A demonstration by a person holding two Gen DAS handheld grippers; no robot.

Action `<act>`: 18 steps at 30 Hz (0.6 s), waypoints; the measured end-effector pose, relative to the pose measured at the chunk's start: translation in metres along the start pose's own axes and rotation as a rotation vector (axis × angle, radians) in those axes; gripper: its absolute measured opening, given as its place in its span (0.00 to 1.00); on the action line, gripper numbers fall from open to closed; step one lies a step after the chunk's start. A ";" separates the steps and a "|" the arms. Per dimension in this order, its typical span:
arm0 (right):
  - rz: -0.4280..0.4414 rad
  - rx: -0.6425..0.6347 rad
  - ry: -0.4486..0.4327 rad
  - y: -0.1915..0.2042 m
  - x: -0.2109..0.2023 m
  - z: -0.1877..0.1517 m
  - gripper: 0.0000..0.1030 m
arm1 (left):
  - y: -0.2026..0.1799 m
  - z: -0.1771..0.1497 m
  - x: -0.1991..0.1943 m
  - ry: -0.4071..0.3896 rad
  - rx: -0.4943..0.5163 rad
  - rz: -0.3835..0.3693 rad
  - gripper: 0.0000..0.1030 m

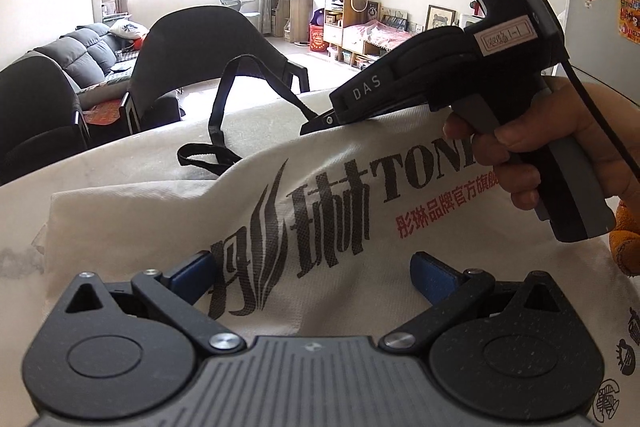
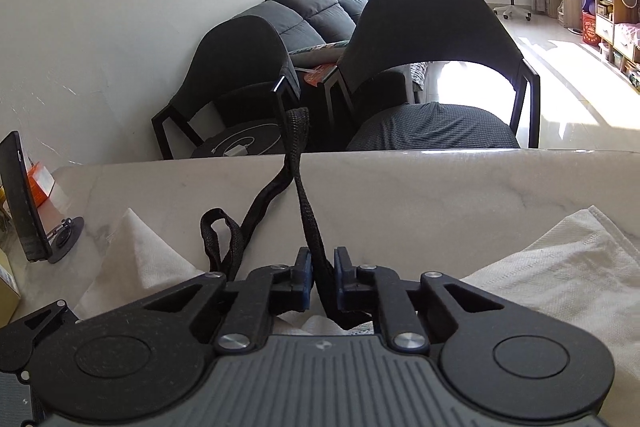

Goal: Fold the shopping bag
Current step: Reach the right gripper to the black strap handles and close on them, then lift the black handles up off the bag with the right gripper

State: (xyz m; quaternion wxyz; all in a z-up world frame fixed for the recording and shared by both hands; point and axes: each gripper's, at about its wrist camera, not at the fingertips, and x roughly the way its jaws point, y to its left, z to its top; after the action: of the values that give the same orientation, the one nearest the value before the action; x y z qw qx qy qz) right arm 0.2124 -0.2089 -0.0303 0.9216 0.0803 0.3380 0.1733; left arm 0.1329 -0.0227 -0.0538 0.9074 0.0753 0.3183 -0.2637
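On the table (image 2: 440,187), my right gripper (image 2: 322,281) clenches the bag's black strap (image 2: 308,211) toward twelve o'clock; my left gripper (image 1: 312,277) gapes over the shopping bag (image 1: 360,163).

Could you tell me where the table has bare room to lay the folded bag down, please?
The pale marble tabletop is bare between the white printed shopping bag and the far edge by the black chairs. It is crowded on the left: black strap handles and a black phone on its stand.
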 end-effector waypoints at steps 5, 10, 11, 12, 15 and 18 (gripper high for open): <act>-0.036 0.017 -0.097 -0.008 -0.014 0.001 0.08 | 0.005 -0.001 -0.002 -0.007 -0.021 -0.014 1.00; -0.073 0.014 -0.168 -0.014 -0.024 0.004 0.08 | 0.005 0.000 -0.001 -0.006 -0.018 -0.012 1.00; -0.081 0.013 -0.181 -0.015 -0.025 0.005 0.08 | 0.005 0.000 -0.001 -0.006 -0.016 -0.011 1.00; -0.095 0.010 -0.201 -0.015 -0.028 0.006 0.06 | 0.005 0.000 -0.001 -0.005 -0.014 -0.009 1.00; -0.104 0.014 -0.237 -0.019 -0.034 0.009 0.06 | 0.004 0.000 -0.001 -0.007 -0.011 -0.011 1.00; -0.106 0.021 -0.243 -0.023 -0.035 0.010 0.06 | 0.005 -0.001 -0.002 -0.010 -0.010 -0.015 1.00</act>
State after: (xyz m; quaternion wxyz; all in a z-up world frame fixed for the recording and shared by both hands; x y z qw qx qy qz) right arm 0.2001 -0.2433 -0.0078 0.9627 0.0927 0.2294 0.1099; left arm 0.1334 -0.0172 -0.0534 0.9073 0.0670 0.3156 -0.2695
